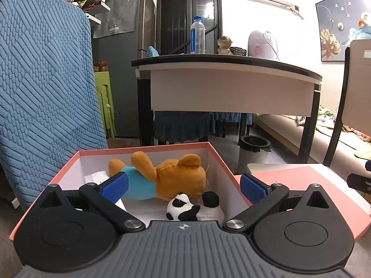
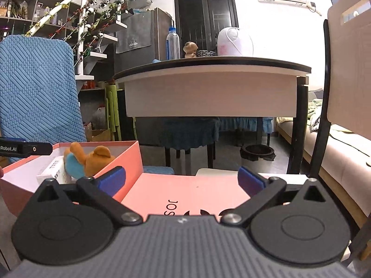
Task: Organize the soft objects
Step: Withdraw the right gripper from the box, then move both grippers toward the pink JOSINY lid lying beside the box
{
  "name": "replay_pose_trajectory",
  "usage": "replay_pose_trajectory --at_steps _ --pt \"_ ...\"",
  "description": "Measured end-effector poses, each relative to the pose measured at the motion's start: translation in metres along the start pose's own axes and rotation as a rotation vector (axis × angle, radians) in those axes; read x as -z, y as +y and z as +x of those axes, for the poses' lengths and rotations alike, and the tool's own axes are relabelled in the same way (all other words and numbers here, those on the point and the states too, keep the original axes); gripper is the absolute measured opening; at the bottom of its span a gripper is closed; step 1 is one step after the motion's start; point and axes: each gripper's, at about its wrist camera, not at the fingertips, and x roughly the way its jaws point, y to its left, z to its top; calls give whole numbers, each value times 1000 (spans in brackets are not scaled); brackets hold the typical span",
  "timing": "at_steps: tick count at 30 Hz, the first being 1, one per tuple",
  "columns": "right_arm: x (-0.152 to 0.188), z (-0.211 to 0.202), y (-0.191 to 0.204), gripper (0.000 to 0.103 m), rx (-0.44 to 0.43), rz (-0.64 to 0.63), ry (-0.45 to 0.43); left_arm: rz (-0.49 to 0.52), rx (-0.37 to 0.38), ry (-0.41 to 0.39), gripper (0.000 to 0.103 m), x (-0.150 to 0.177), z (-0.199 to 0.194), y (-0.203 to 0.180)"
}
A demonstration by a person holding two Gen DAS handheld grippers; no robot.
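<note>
Left wrist: pink box (image 1: 222,159), desk (image 1: 231,69) beyond, blue chair (image 1: 44,81) left

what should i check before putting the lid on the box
1. Bear inside the box: ok, lying on its side below the rim.
2. Panda inside: ok, at the near wall.
3. Left gripper open, holding nothing: ok.
4. Left gripper out of the box opening: not ok, its fingers hang over it.
5. Right gripper open over the lid: ok, not gripping yet.
6. More soft toys left outside: cannot tell.
</note>
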Motion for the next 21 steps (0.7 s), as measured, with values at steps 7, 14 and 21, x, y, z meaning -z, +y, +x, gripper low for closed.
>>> replay_pose_trajectory --at_steps 7,14,21 --pt "10 -11 5 103 26 -2 -9 16 -14 16 103 1 -7 0" --pt "18 -17 -14 103 69 17 9 -65 65 110 103 15 -27 4" --pt "30 -20 -35 103 105 42 48 -43 167 186 103 41 -39 -16"
